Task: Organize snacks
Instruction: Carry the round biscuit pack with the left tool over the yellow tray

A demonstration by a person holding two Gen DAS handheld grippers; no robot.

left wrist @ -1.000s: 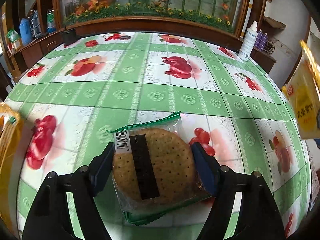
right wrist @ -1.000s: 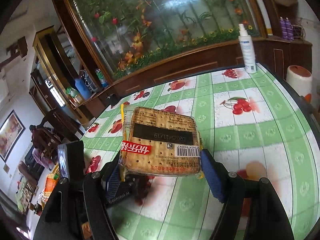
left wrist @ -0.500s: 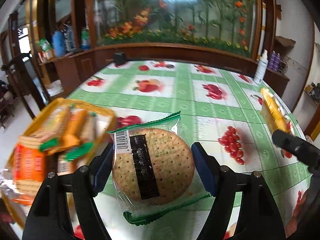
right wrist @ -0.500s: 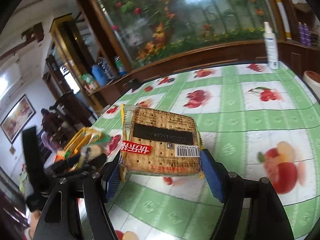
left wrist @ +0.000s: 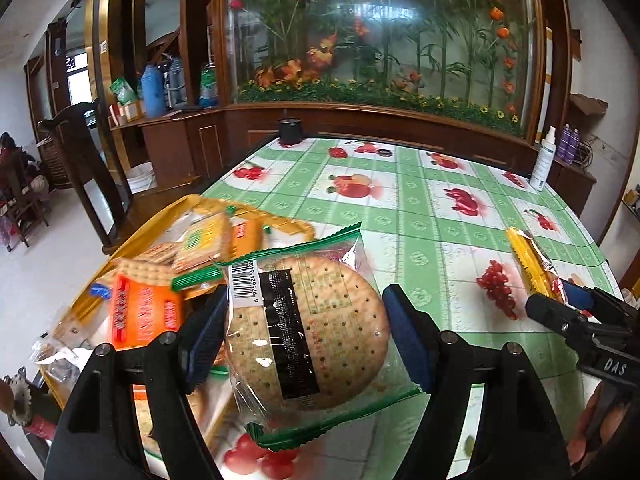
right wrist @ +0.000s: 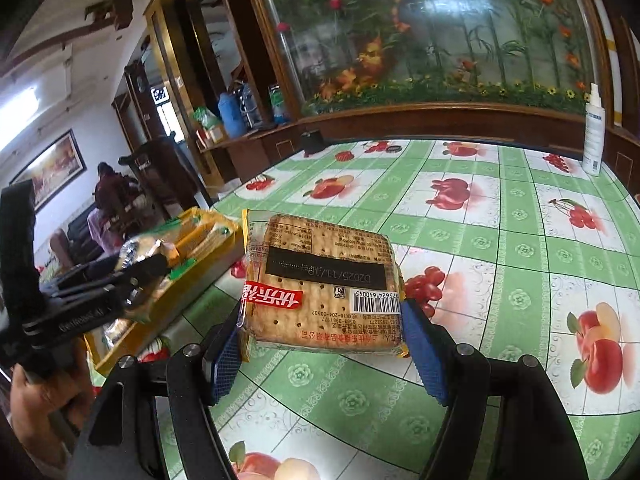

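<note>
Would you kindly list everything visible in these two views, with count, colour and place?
round cracker pack: one, tan, green-edged wrapper, in left gripper
square cracker pack: one, tan, yellow-edged wrapper, in right gripper
tray: one, yellow, table's left edge, holding snack packs
table: one, green-white fruit cloth
spray bottle: one, white, far right
black container: one, far edge
left gripper: black, blue pads
right gripper: black, blue pads

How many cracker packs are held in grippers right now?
2: a round cracker pack in the left gripper by the yellow tray, and a square cracker pack in the right gripper above the table.
</note>
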